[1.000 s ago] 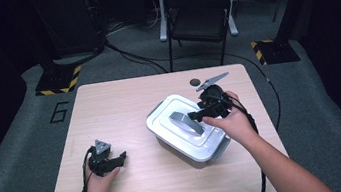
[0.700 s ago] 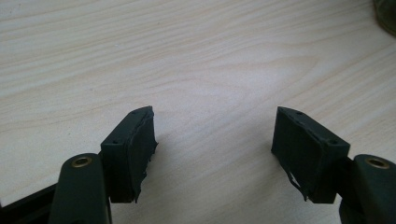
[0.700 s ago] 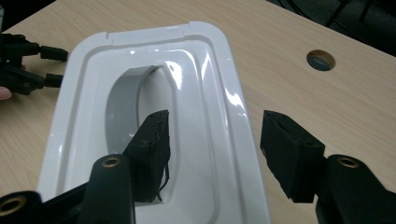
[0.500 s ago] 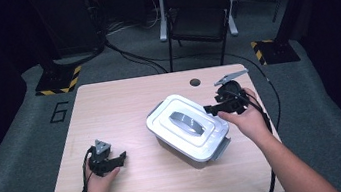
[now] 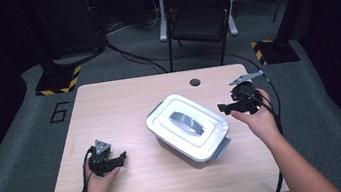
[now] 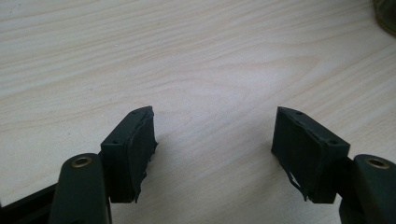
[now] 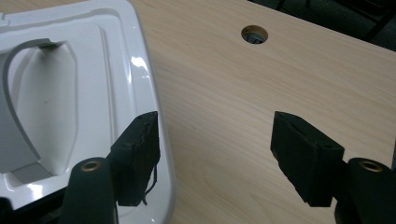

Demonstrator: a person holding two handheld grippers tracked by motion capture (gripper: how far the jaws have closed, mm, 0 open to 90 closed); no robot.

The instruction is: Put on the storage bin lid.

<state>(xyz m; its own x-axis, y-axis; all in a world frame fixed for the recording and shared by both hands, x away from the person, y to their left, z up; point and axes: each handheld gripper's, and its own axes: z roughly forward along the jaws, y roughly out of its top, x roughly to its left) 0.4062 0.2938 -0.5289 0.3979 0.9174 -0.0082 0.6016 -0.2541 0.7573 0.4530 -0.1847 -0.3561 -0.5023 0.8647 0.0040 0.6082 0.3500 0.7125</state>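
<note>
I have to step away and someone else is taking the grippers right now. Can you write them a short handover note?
Left gripper: open, empty, low over the near-left table.
Right gripper: jaws just opened, nothing between them, beside the right edge of the white lidded container, not touching it.
Container: mid-table, set at an angle, lid on, grey handle on top.
Done: right gripper has let go of the lid handle and drawn off to the right.
Left: unclear from this view; nothing is in hand now.

White box [image 5: 188,126] — grey handle [image 5: 185,120] — pale wood-grain table [image 5: 124,107].
</note>
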